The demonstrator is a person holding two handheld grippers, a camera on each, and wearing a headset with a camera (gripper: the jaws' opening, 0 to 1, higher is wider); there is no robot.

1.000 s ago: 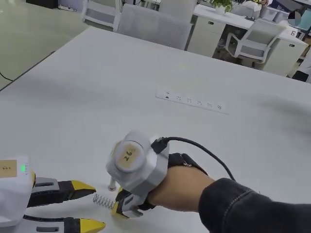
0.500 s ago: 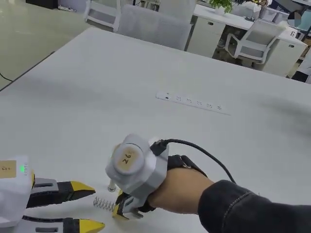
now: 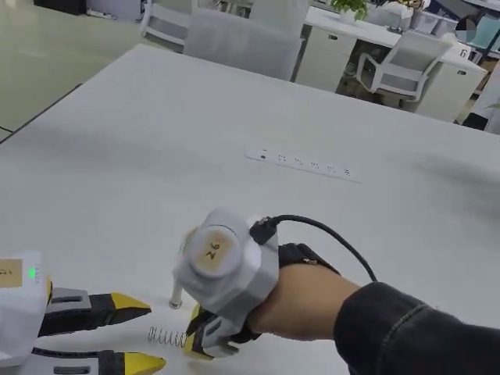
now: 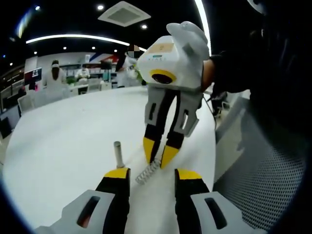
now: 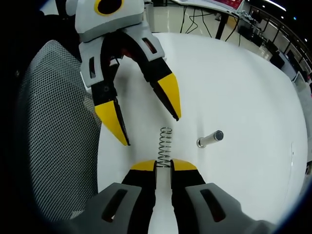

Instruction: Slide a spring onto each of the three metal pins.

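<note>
Here, a broad white table (image 3: 234,117) runs from the near edge of the head view to the far side, matte and bare apart from a white power strip (image 3: 305,164) set flat in its middle. Beyond the far edge stand pale office chairs (image 3: 246,39), white desks (image 3: 375,31) and a greenish floor (image 3: 47,55). The left gripper view adds long ceiling light strips (image 4: 73,38), and a grey mesh chair (image 5: 53,122) sits close beside the table in the right gripper view.

At the near edge, the right gripper (image 3: 195,341), held by a gloved hand (image 3: 301,301), has its jaws pinched almost together on one end of a small spring (image 5: 165,144). The spring lies nearly flat just above the table and reaches out to the left toward the left gripper (image 3: 152,334). The left gripper's jaws are spread wide with nothing between them, one on either side of the spring's free end without touching it.

A short metal pin (image 4: 118,153) stands upright on the table just beyond the spring, near both grippers and apart from the coil.
</note>
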